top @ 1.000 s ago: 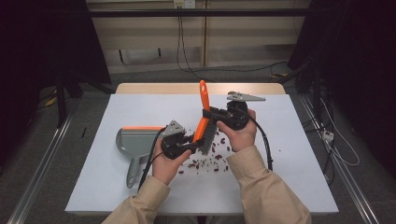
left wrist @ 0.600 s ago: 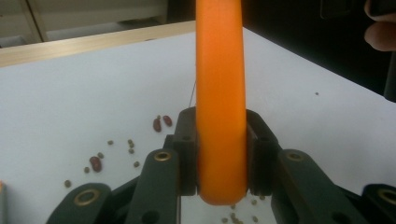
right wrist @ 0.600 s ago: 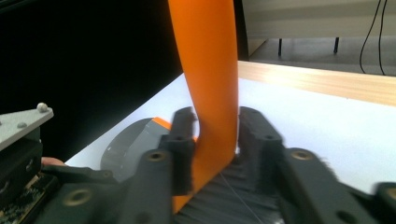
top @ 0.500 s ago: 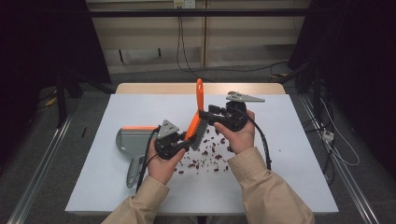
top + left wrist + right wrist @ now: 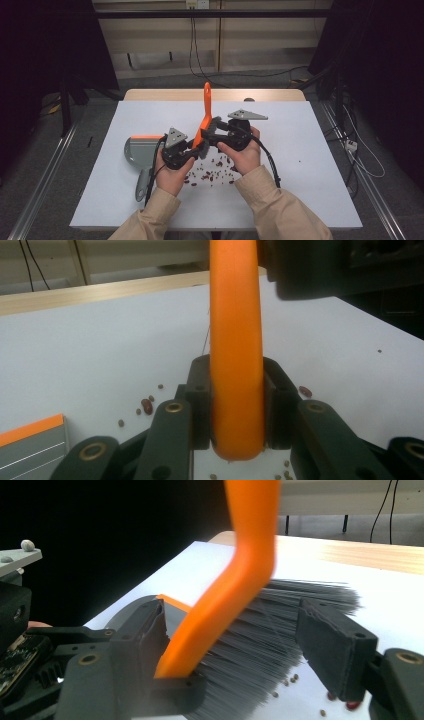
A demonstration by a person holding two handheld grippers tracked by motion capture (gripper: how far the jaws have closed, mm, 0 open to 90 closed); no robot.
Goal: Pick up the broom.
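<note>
While both hands meet mid-bench:
Bench (image 5: pixel 300 165): white.
Dustpan (image 5: pixel 136 151): flat, left of hands.
Brush (image 5: pixel 206 116): handle upright, bristles over beans (image 5: pixel 210 175).
Left claw (image 5: pixel 235 405): clamps the handle.
Right claw (image 5: pixel 235 650): just been opening, straddles bristles.

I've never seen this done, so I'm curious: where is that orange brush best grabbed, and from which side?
Probably on the orange handle, low down near the bristles, coming from the flat sides. It is narrow and smooth there, so two jaws can clamp it. The left gripper grips it just so. The bristles are soft and would give; the right gripper, whose jaws have just been opening, straddles them loosely.
</note>
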